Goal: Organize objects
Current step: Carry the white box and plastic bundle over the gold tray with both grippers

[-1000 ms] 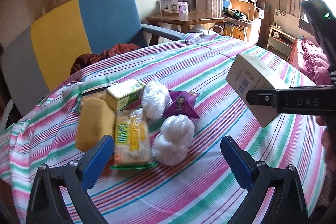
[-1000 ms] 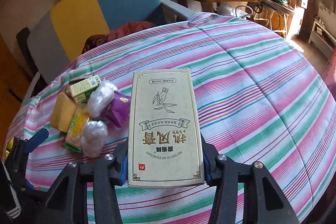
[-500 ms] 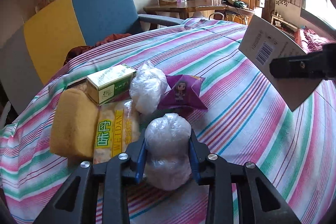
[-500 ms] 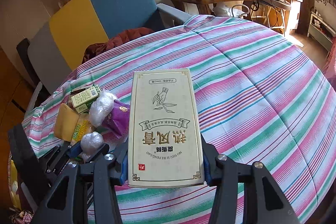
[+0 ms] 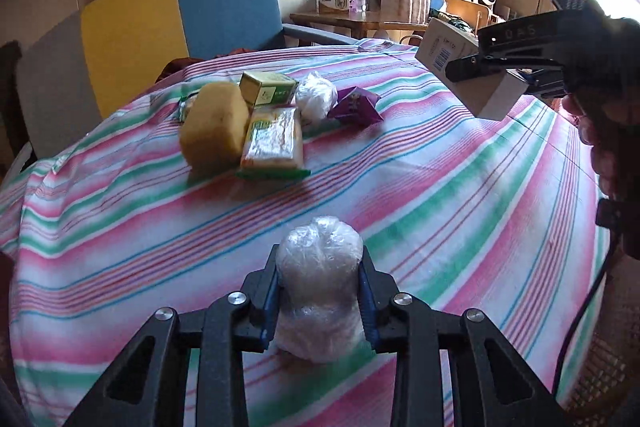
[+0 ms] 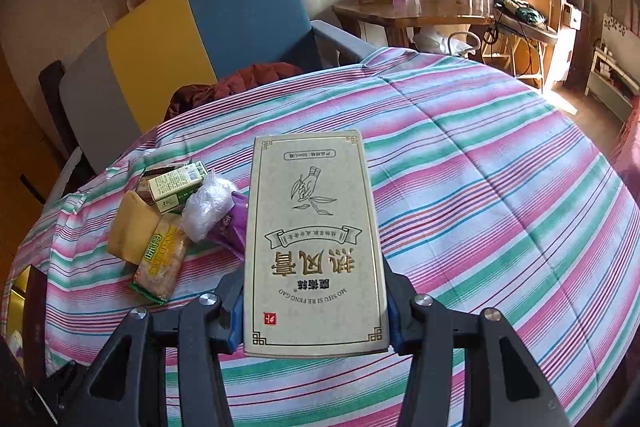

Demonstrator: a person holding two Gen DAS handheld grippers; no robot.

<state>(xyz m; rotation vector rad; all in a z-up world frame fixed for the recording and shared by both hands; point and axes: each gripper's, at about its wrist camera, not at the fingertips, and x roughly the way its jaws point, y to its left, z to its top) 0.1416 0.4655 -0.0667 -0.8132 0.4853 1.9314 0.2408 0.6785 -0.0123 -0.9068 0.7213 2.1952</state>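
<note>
My left gripper [image 5: 320, 287] is shut on a white plastic-wrapped bundle [image 5: 318, 267], held over the striped cloth and well back from the pile. The pile holds a yellow sponge [image 5: 214, 131], a cracker packet [image 5: 272, 139], a green box [image 5: 268, 89], a second white bundle [image 5: 316, 95] and a purple packet [image 5: 354, 105]. My right gripper [image 6: 316, 301] is shut on a flat beige box [image 6: 314, 243] with gold print, held above the table; that box [image 5: 468, 79] also shows at the right of the left wrist view.
The round table wears a pink, green and white striped cloth [image 6: 480, 207]. Behind it stands a chair with grey, yellow and blue panels [image 6: 208, 23] and a dark red garment [image 6: 240, 83]. A wooden side table [image 6: 408, 15] with boxes stands further back.
My left gripper went from open to shut on the nearest white bundle, then drew back from the pile with it. The right gripper kept still with the beige box.
</note>
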